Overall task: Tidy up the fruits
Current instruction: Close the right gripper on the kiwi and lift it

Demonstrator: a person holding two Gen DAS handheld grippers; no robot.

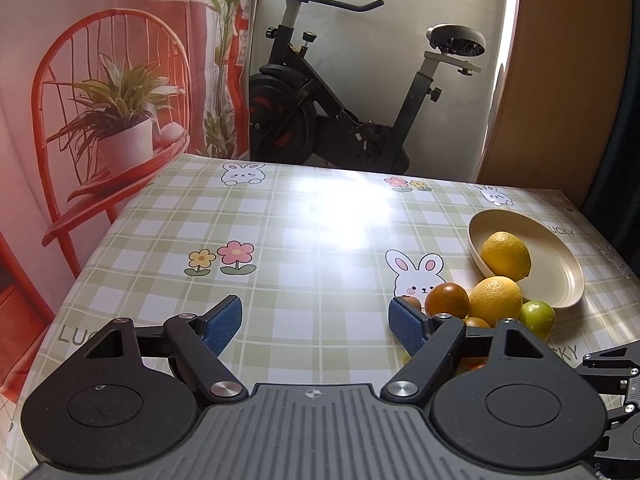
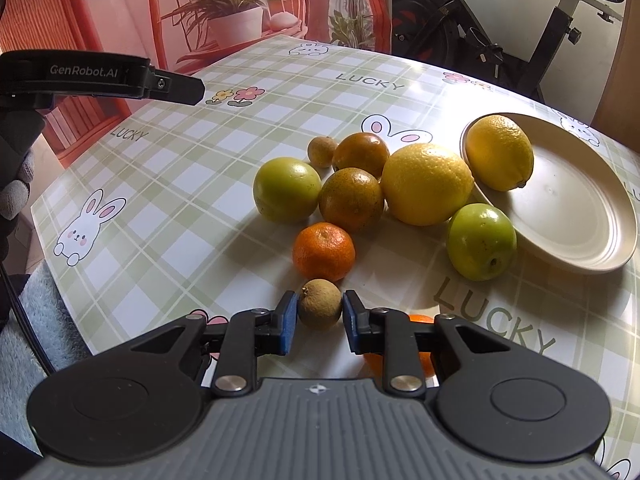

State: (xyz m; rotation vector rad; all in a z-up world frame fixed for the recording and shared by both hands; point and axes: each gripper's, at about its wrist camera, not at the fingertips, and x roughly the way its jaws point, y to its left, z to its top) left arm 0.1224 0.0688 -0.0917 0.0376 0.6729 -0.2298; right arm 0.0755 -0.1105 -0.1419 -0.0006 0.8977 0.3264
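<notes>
Right gripper (image 2: 320,314) clamped on small brown fruit (image 2: 320,303) for carrying to plate (image 2: 580,216) at two o'clock, left gripper (image 1: 316,326) wide, empty

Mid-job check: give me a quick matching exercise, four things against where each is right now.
Things:
1. lemon
2. small brown fruit
3. left gripper
4. mandarin

Places:
A. between the right gripper's blue pads
B. on the cream plate
C. open over bare tablecloth
D. on the cloth just beyond the small brown fruit

Pairs: 1-B, 2-A, 3-C, 4-D
</notes>
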